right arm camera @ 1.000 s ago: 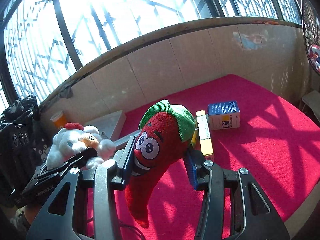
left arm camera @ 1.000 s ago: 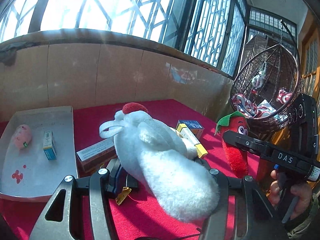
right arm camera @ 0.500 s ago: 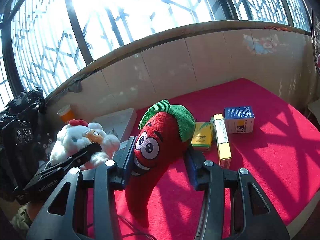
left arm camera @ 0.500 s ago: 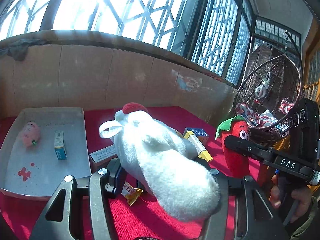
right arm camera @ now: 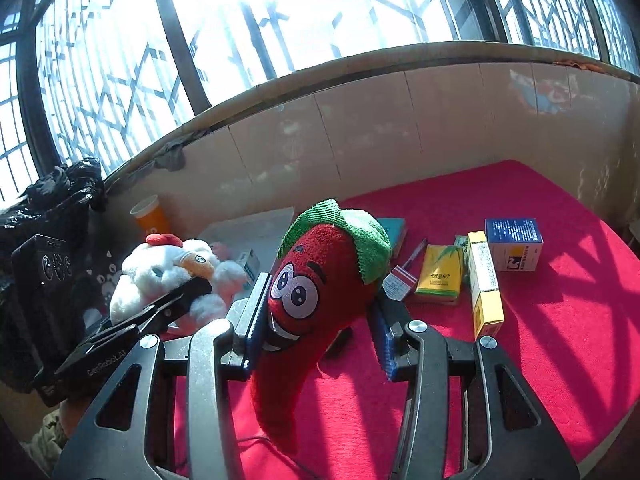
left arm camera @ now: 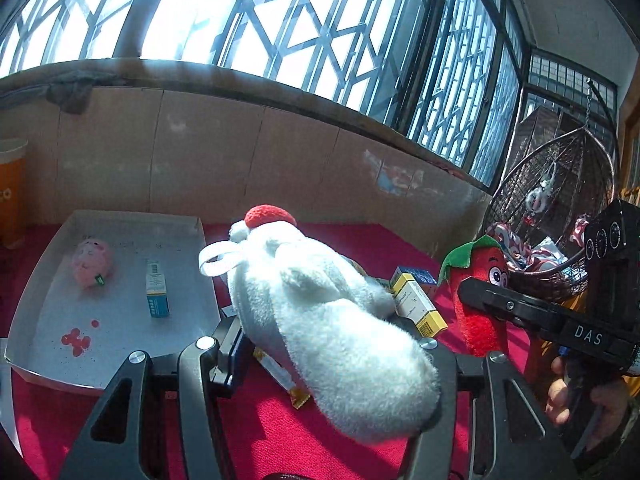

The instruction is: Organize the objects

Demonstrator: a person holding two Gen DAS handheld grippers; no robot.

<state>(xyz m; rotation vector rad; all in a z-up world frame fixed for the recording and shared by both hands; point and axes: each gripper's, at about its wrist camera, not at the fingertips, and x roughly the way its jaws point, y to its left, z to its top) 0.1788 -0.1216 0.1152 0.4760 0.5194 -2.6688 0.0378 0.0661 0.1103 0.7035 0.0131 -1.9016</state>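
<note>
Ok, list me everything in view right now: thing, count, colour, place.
white chicken plush: 1, white with red comb, in left gripper
chilli plush: 1, red with green cap, in right gripper
tray: 1, grey, on the cloth, left in the left view
pink plush: 1, pink, in tray
small box: 1, blue and white, in tray
long box: 1, white and yellow, on cloth
blue box: 1, blue and white, beside long box
yellow pack: 1, yellow, on cloth
red-white box: 1, by chilli
cup: 1, orange, by wall
cloth: 1, red
left gripper: 1, dark
right gripper: 1, dark
</note>
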